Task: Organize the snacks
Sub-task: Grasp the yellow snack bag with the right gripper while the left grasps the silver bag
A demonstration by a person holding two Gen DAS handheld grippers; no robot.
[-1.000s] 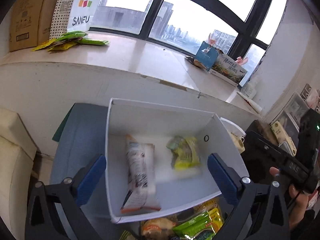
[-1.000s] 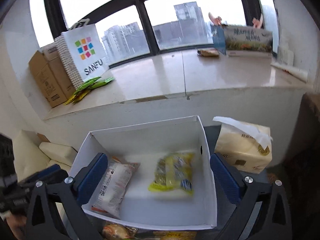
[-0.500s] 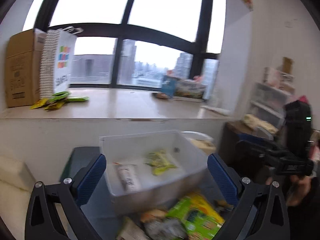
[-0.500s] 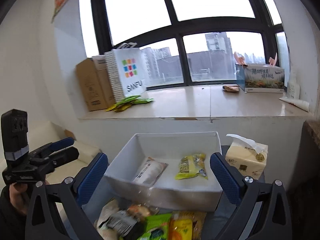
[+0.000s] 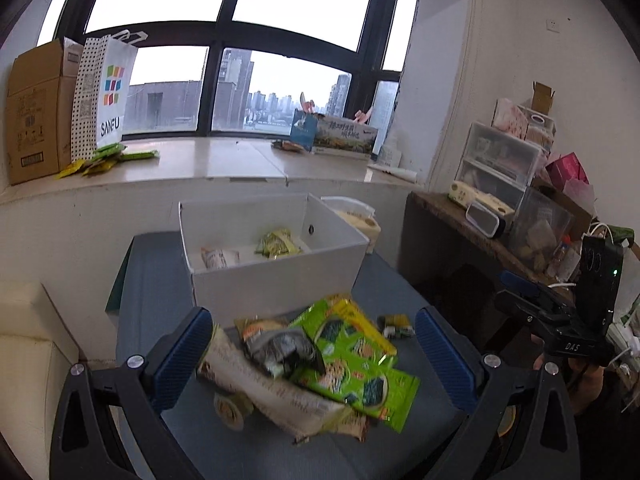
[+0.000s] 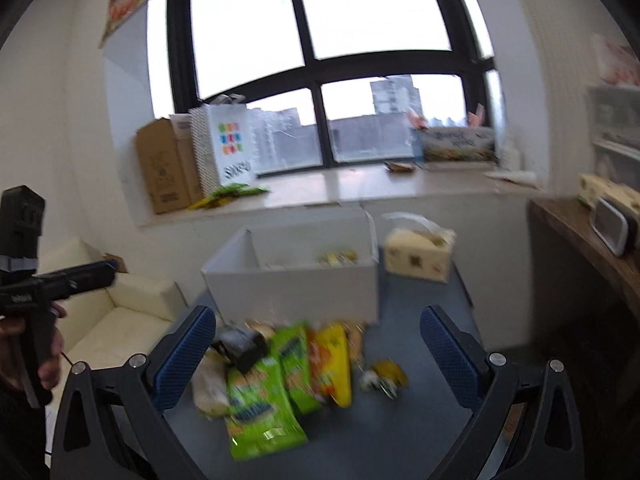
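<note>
A white open box [image 5: 276,280] [image 6: 296,288] stands on a blue-grey table [image 5: 160,272] [image 6: 416,328]. Inside it lie a white-and-orange packet [image 5: 218,257] and a yellow-green packet [image 5: 278,243] [image 6: 338,257]. In front of the box sits a loose pile of snacks: green packets [image 5: 352,356] [image 6: 260,396], a yellow one [image 6: 334,364], a dark one [image 5: 282,350] [image 6: 242,346], a pale long one [image 5: 260,388] and a small one [image 5: 396,325] [image 6: 382,376]. My left gripper [image 5: 312,356] is open above the pile. My right gripper [image 6: 318,356] is open above it too.
A tissue pack [image 6: 418,254] [image 5: 358,220] stands right of the box. The windowsill [image 5: 224,162] holds a cardboard carton [image 5: 34,108], a paper bag [image 5: 104,94] and green sachets [image 5: 106,158]. A cream sofa [image 6: 116,312] is left, a cluttered wooden desk [image 5: 472,224] right.
Both grippers have pulled back from above the box and tilted up, so the snack pile in front of it has come into view. Both stay open and empty.
</note>
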